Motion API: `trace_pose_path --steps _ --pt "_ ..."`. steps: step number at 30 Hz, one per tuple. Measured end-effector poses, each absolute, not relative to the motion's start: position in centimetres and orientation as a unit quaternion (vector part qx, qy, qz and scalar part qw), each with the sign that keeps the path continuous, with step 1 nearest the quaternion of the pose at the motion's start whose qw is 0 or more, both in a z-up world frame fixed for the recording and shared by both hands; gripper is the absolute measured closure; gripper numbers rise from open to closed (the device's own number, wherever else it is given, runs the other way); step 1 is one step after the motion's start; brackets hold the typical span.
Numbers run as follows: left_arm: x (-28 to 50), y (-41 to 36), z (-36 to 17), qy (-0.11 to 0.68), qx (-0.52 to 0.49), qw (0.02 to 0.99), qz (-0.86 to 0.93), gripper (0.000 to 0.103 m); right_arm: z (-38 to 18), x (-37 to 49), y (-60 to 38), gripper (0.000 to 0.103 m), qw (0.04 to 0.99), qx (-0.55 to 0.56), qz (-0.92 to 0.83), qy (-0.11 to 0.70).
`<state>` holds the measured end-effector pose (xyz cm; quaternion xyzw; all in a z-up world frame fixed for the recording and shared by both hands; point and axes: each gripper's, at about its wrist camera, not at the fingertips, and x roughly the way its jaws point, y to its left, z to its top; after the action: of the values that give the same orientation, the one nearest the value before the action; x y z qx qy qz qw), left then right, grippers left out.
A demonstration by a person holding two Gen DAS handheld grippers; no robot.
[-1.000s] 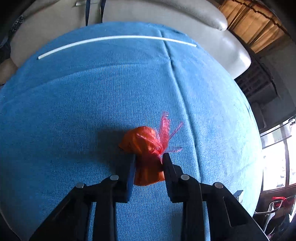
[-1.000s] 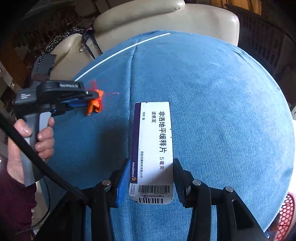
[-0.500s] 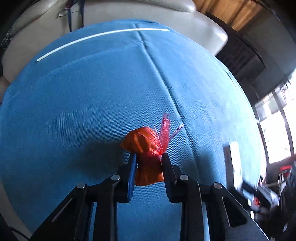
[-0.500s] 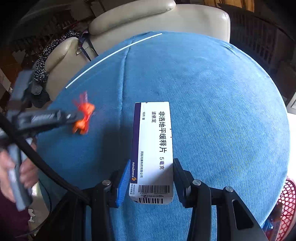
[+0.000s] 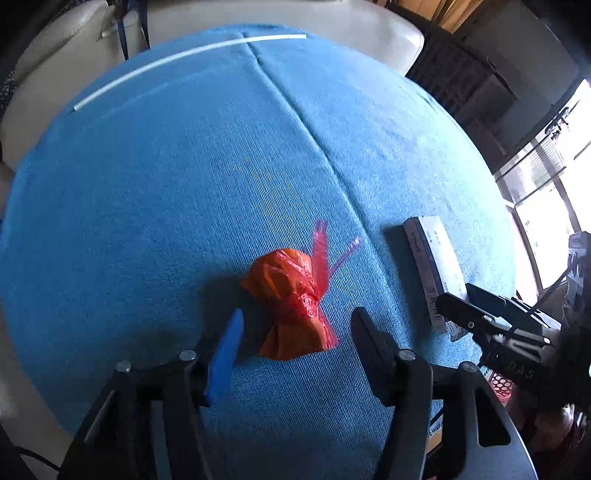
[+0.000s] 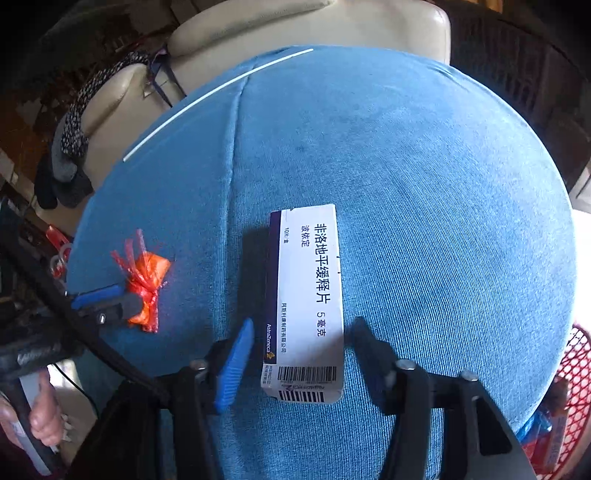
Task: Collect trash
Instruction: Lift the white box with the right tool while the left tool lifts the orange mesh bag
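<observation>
A knotted orange-red plastic bag (image 5: 291, 306) sits between the jaws of my left gripper (image 5: 299, 332). Those jaws are opening and the pads stand clear of it on both sides. A white and purple medicine box (image 6: 306, 295) lies lengthwise between the jaws of my right gripper (image 6: 303, 350). These jaws are opening too, with a small gap on each side of the box. Both things are over the blue cloth (image 5: 147, 184). The right wrist view shows the bag (image 6: 147, 280) and the left gripper (image 6: 125, 299) at the cloth's left edge. The left wrist view shows the box (image 5: 432, 266) and the right gripper (image 5: 456, 306).
A thin white tube (image 5: 184, 55) lies across the far part of the cloth. Beige seats (image 6: 295, 33) stand behind it. A red mesh basket (image 6: 576, 369) stands low beyond the cloth's right edge. A person's hand (image 6: 44, 417) holds the left gripper's handle.
Both grippers let go: the left jaws spread away from the orange bag, the right jaws away from the box. The left gripper has moved toward the right gripper, which now appears in its view.
</observation>
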<state>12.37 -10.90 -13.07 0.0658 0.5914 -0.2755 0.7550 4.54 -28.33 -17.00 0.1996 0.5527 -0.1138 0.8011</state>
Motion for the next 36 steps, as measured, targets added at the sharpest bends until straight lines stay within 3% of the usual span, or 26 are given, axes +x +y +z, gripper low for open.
trace_pose_path --steps 12,14,16,17,36 --pt "11.5 -10.9 -13.9 0.578 0.081 0.771 -0.255 0.041 -17.4 6.2 -28.3 0.04 0.812 0.192 -0.123 0.537" --pt "11.6 -10.8 -14.3 0.579 0.077 0.77 -0.257 0.051 -17.5 6.3 -28.1 0.042 0.817 0.18 -0.123 0.534" --pt "11.5 -11.1 -14.6 0.585 0.071 0.764 -0.261 0.066 -17.5 6.3 -27.9 0.055 0.82 0.17 -0.126 0.532" --pt "11.2 -11.1 -14.7 0.589 0.067 0.762 -0.262 0.068 -17.6 6.2 -27.8 0.056 0.822 0.164 -0.125 0.531" --pt "8.5 -13.4 -10.4 0.531 0.098 0.793 -0.282 0.07 -13.2 0.8 -29.4 0.057 0.855 0.18 -0.122 0.47"
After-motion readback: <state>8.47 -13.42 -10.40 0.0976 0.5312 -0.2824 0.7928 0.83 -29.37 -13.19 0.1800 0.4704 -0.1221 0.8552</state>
